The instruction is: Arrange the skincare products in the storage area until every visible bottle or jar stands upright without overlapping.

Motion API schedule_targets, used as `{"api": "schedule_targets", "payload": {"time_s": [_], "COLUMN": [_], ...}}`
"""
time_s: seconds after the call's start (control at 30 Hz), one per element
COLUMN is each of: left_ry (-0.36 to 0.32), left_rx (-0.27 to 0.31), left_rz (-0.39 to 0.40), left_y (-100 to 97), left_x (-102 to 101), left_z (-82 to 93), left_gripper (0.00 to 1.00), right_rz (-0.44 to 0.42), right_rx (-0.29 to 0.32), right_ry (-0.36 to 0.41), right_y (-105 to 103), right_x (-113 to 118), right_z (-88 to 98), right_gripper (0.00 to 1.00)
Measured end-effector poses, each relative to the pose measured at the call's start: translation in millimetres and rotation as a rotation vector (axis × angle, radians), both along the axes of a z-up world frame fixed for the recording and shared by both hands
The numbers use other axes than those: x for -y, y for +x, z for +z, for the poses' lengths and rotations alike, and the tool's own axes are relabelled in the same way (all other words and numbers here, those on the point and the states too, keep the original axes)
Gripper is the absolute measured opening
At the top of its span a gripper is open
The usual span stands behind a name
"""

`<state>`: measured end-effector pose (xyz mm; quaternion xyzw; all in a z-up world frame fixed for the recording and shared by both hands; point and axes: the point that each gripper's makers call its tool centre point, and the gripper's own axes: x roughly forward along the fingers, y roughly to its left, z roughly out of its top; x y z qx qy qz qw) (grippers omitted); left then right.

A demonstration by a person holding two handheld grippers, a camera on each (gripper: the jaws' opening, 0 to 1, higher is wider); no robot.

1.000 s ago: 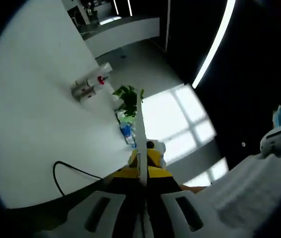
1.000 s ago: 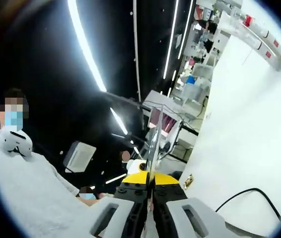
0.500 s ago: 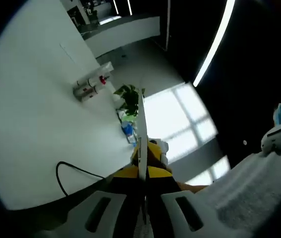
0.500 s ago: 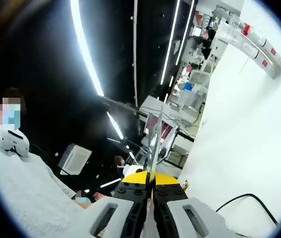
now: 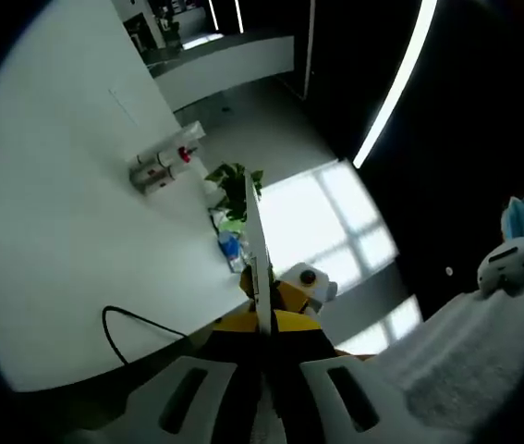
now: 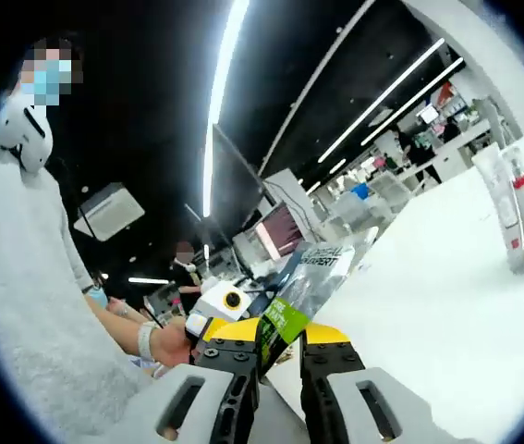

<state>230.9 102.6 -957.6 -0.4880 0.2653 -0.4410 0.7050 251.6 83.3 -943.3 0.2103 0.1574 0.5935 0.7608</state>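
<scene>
Lying between right tongs [image 6: 280, 356]: sachet [image 6: 310, 287]

Dark ceiling [image 5: 483, 111], strip lights [image 6: 220, 83]

R hand-held gripper [image 6: 280, 356] jaws now apart, sachet [image 6: 303, 291] face-on.

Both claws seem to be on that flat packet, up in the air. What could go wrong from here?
1. The packet looks twisted between the left claw and the right claw; pulling the claws apart could crease or tear it.
2. The right claw's jaws look slightly apart, so its grip may be loose and the packet could slip and drop.
</scene>
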Motion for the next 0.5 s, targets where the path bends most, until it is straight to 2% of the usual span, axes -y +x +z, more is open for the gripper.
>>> {"api": "schedule_targets", "payload": {"time_s": [0.03,0.17,0.23,0.3,0.4,0.5], "left_ry": [0.004,0.009,0.014,0.017,0.024,0.035], "left_rx": [0.004,-0.007,-0.015,-0.016,-0.023,-0.03], "left_rz": [0.002,0.003,0.006,0.007,0.006,0.01], "left_y": [0.2,1.6,2.7,2.8,3.1,5.6], "left_x": [-0.1,0.6,0.1,-0.5,0.3,0.4], "left_z": [-0.2,-1.8,-3.0,-3.7,-4.7,-6.7], "left_gripper": [0.0,0.0,0.0,0.0,0.0,0.0], "right_rz": [-0.005,-0.011,-0.062,-0.059,-0.089,-0.155], "right_rx": [-0.02,-0.027,-0.045,-0.059,-0.008,0.003], "right_ry": [-0.003,-0.042,-0.063,-0.099,-0.15,-0.23], "right_y": [0.8,0.5,5.9,4.3,7.1,13.5], "right_x": [0.9,5.2,10.0,11.2,16.1,21.6], "right_z": [-0.7,-5.3,-7.9,-11.7,-14.9,-24.5], "right_gripper": [0.1,0.16,0.25,0.34,0.41,0.57]}}
